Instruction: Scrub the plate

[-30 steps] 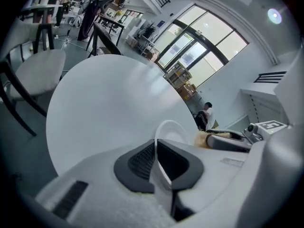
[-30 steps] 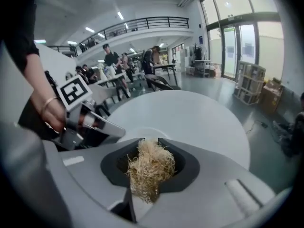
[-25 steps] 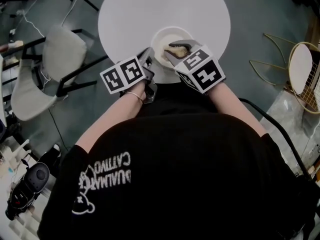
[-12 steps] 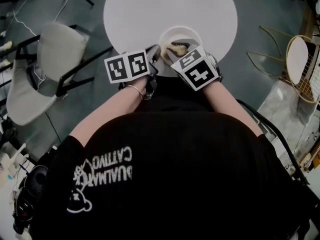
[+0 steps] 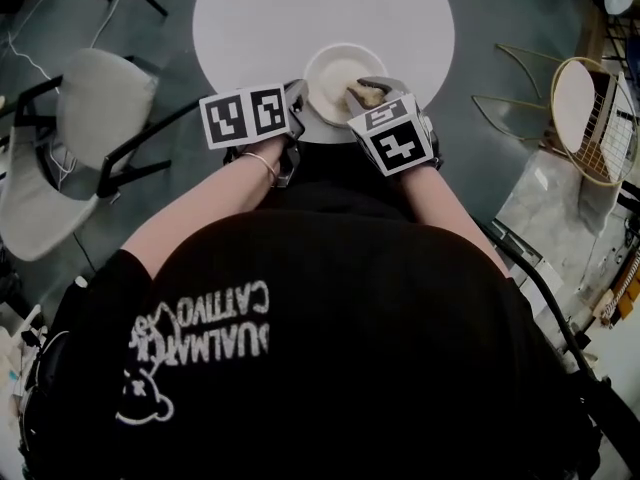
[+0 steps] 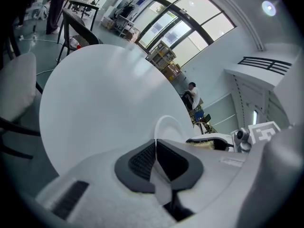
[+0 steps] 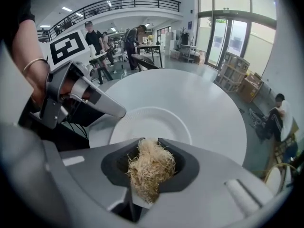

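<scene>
Left gripper (image 6: 155,144): grey two-jaw tool with a black-and-white marker cube. Its jaws are standing all but together. As far as the narrow gap shows, they are pinching the near-left rim of the plate, with a thin white edge running between the black ribbed pads. It is keeping the same hold on that rim as a second ago.

Right gripper (image 7: 147,148): matching grey tool. Its jaws are clamping a pale straw-coloured fibrous scrubber (image 7: 149,167), whose tuft is sticking out past the pads. The tool is pointing steeply down at the plate. In the head view the scrubber is sitting over the plate's near-right part, whereas half a second ago it was sitting over the middle.

Plate: round white shallow plate (image 5: 328,66), resting on the near edge of the table between the two grippers. It is lying in the same spot on the table as a second ago.

Table: round white table (image 5: 300,8), carrying the plate.

Bangle: thin gold-coloured bangle (image 7: 33,62), circling the left wrist.

Chair: grey padded chair with a black frame (image 5: 105,93), standing on the grey floor left of the table.

Side table: gold wire side table with a pale round top (image 5: 578,118), standing well apart to the right.
</scene>
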`<state>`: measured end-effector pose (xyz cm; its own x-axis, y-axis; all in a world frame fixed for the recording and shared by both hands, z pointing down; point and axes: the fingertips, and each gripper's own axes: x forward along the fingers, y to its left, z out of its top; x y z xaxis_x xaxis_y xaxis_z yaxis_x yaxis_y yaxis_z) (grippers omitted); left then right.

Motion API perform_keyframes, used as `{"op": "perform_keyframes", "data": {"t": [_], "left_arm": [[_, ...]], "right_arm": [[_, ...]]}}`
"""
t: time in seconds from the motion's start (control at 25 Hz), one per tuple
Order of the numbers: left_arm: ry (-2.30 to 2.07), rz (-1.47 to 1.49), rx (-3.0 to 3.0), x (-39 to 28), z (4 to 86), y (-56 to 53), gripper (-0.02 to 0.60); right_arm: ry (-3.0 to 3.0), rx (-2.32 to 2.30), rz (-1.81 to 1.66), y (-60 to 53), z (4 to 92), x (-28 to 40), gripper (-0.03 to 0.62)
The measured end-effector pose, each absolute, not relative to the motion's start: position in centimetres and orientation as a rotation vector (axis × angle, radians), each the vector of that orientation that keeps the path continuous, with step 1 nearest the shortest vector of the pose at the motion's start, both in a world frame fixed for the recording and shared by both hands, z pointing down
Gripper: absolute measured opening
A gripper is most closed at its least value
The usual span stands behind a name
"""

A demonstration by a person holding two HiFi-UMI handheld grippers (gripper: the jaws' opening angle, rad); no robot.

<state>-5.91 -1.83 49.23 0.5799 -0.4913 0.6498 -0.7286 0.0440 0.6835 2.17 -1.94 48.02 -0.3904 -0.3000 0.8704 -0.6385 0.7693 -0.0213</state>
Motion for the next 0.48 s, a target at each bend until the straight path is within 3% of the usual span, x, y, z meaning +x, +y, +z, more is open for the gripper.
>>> {"op": "perform_keyframes", "data": {"t": [0.48], "left_arm": [[-1.015, 0.314, 1.659, -5.7, 48.8, -1.1, 0.002]], "right_arm": [[-1.916, 0.926, 0.522, -2.1, 47.7, 7.3, 0.087]]}}
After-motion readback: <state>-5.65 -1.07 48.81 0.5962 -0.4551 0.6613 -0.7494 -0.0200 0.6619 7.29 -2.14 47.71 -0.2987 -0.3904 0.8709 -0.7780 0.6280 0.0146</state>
